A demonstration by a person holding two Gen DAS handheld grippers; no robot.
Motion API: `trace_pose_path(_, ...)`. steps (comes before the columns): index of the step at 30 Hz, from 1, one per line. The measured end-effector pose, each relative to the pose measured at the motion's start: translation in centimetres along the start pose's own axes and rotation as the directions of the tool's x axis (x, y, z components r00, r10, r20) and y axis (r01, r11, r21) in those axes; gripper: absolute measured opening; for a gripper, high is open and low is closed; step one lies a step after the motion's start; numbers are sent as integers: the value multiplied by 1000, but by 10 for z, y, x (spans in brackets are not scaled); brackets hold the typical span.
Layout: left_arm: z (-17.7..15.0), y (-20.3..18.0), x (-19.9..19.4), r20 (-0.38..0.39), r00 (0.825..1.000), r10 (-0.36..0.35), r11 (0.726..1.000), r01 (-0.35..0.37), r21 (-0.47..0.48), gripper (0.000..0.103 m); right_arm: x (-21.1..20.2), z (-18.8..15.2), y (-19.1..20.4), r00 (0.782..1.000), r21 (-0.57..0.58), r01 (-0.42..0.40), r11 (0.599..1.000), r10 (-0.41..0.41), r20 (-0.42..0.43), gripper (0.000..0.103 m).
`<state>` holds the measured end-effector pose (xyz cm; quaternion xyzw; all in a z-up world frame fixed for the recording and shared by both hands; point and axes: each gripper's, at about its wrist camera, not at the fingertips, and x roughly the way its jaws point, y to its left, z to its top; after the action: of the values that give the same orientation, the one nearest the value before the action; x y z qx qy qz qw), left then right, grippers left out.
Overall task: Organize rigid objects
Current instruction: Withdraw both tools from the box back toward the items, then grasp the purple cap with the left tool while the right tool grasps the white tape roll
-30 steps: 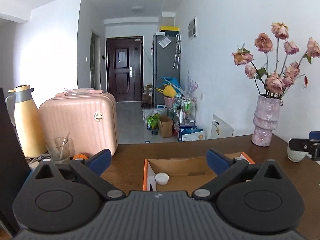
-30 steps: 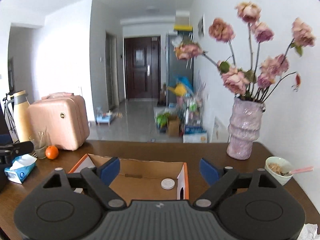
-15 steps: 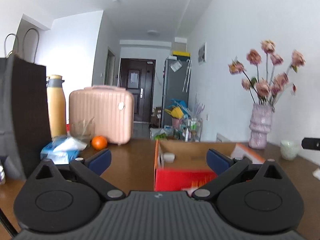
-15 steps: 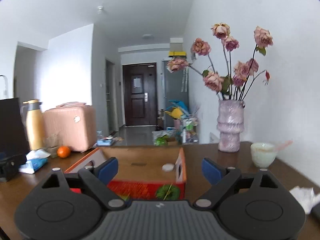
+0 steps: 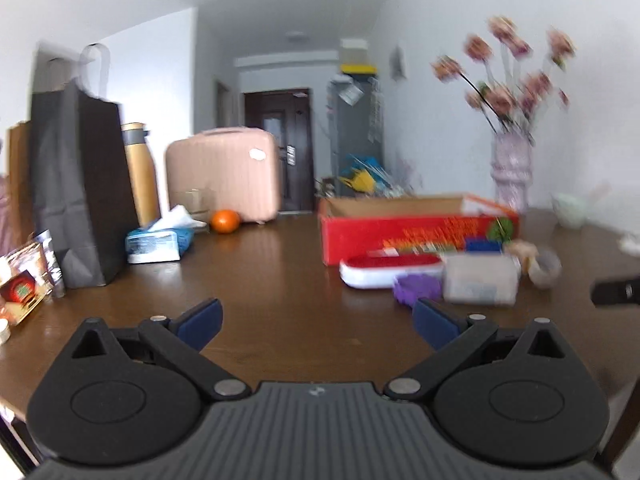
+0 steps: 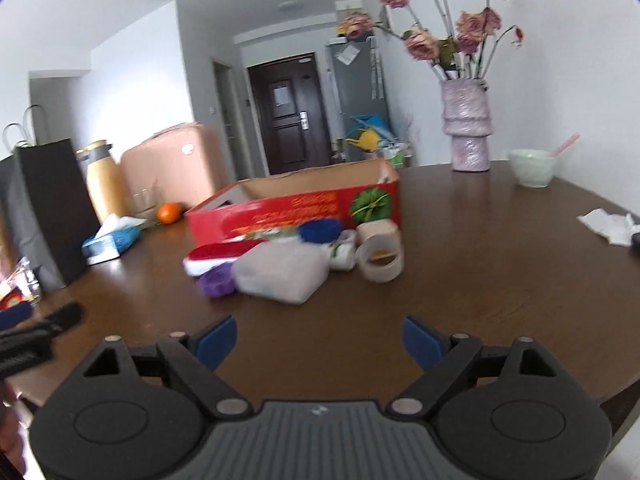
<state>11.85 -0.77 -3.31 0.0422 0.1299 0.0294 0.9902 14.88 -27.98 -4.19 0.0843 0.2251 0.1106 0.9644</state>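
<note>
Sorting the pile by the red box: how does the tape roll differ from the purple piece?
The tape roll is pale and translucent, with an open ring; the purple piece is opaque and looks low. The tape roll lies at the pile's right end, the purple piece at its left. Both rest on the table, ungripped.

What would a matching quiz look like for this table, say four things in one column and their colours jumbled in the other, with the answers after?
Things:
1. cardboard box
2. scrubber nearest the gripper
3. suitcase
4. paper bag

Colours:
A. pink
B. black
C. red
D. purple

Pairs: 1-C, 2-D, 3-A, 4-B
</note>
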Motion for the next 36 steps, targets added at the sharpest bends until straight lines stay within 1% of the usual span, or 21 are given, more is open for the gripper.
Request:
trace_pose_path(2,-1,-4,1,9,1000,-24,1000,23,8,103,-4,-4,3,999,18,-5,1000,4,39,90)
trace_pose_path(4,0,-6,3,16,999,-47,999,47,-2,103,-4,-3,4,998,-4,28,1000,-28,60,92)
trace_pose_path(7,0,-6,8,16,997,-73,997,73,-29,103,3,-1,0,994,0,97,995,-97,49,94)
trace_pose_path(9,2,-6,14,-16,996,-88,995,87,-46,103,12,3,-8,995,43,99,994,-100,28,94)
trace_pose_path(11,5,-8,25,-69,992,-104,994,102,-35,103,22,6,-19,996,91,92,992,-90,-22,94)
trace_pose_path(13,7,-10,37,-96,988,-124,992,121,-42,103,35,10,-24,994,58,67,996,-62,-92,94)
trace_pose_path(15,11,-13,48,-117,983,-138,990,134,-46,103,50,17,-25,986,6,47,999,-45,-163,95)
trace_pose_path(17,15,-16,64,-146,976,-161,987,155,-49,103,62,27,-28,977,-14,83,996,-84,-194,103)
trace_pose_path(19,21,-18,76,-146,973,-178,984,172,-55,103,74,41,-34,970,-22,111,994,-113,-214,103)
trace_pose_path(21,27,-20,85,-114,975,-191,981,186,-51,103,84,55,-41,968,-33,109,993,-114,-225,103)
trace_pose_path(23,32,-23,94,-89,974,-206,978,204,-32,103,88,63,-46,964,-76,150,986,-162,-213,103)
trace_pose_path(24,35,-25,100,-96,973,-208,978,207,-26,103,89,65,-46,965,-117,173,978,-192,-179,103)
trace_pose_path(25,37,-26,106,-108,972,-210,978,209,-23,103,88,65,-47,970,-144,177,974,-197,-143,103)
trace_pose_path(27,40,-32,120,-148,960,-237,971,239,-9,103,88,66,-49,981,-175,166,970,-180,-70,103)
trace_pose_path(28,39,-35,125,-165,954,-251,967,255,6,103,90,66,-49,984,-199,152,968,-167,-61,103)
trace_pose_path(29,38,-39,131,-193,949,-250,965,260,25,103,97,67,-49,978,-219,156,963,-181,-101,103)
trace_pose_path(30,37,-43,137,-226,947,-230,969,243,32,103,105,69,-50,970,-222,166,961,-200,-139,103)
trace_pose_path(31,36,-46,144,-266,939,-216,972,234,37,103,112,70,-52,961,-218,179,959,-218,-170,103)
trace_pose_path(33,35,-48,153,-304,926,-223,969,244,30,103,120,72,-56,958,-205,180,962,-219,-184,100)
trace_pose_path(35,36,-51,158,-301,930,-212,970,238,51,103,126,74,-56,961,-202,174,964,-211,-180,83)
trace_pose_path(36,36,-53,160,-298,933,-203,969,234,72,101,128,73,-55,962,-200,170,965,-206,-177,80)
